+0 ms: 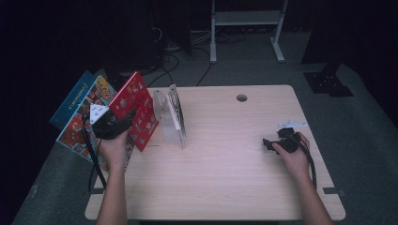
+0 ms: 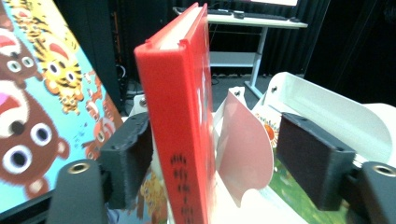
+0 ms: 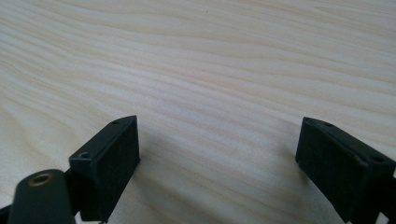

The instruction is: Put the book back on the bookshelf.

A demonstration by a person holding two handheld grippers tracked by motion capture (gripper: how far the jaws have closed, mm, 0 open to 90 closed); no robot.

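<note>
Black foam-padded jaws of the left gripper (image 2: pixel 212 161) are seen spread apart around a glossy red hardcover book (image 2: pixel 180 121) standing beside a clear plastic rack (image 1: pixel 171 115), while the right gripper (image 3: pixel 217 158) is held open over the pale wood-grain table (image 3: pixel 210 60).

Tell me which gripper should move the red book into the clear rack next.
Left, probably. The left gripper already has the red book between its open jaws, right beside the clear rack. The right gripper rests far across the table, jaws open, holding nothing.
</note>
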